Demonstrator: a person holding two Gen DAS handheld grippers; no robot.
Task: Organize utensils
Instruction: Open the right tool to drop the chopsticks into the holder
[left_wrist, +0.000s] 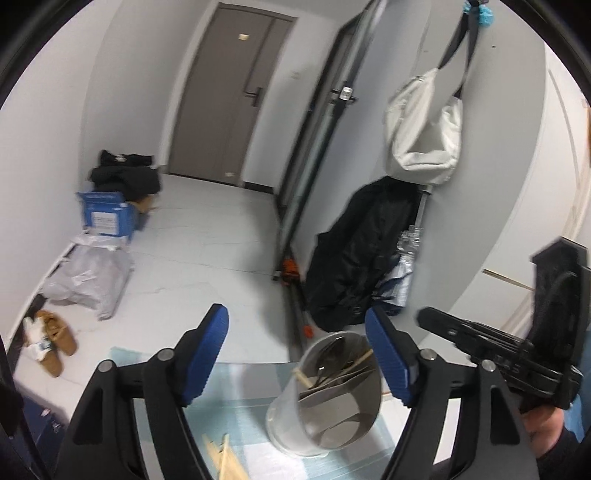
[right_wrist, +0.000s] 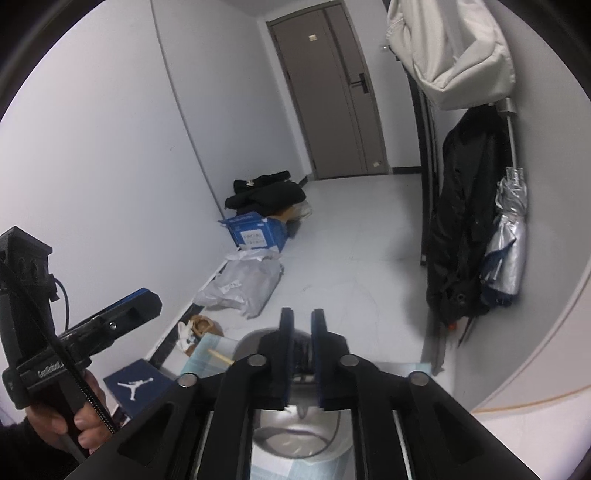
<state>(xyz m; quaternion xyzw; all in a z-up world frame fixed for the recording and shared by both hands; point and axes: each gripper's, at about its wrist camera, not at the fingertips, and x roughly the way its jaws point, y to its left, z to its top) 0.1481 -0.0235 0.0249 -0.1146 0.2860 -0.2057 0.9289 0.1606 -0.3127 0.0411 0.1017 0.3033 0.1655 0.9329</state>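
blue-padded left gripper (left_wrist: 295, 317) spread wide, gripping nothing, right pad just beside the rim of metal cup (left_wrist: 325, 417). cup standing on checked mat (left_wrist: 243, 406), holding dark utensils (left_wrist: 332, 365) and a wooden chopstick (left_wrist: 358, 360). more wooden sticks (left_wrist: 225, 458) loose on the mat, near the cup. right gripper (right_wrist: 303, 317) poised over the cup, jaws a narrow slit apart; cannot tell whether pinching anything.

We are losing the utensil holder (right_wrist: 295, 439) behind the right gripper (right_wrist: 302, 325); chopsticks (left_wrist: 225, 458) are running off the bottom edge.
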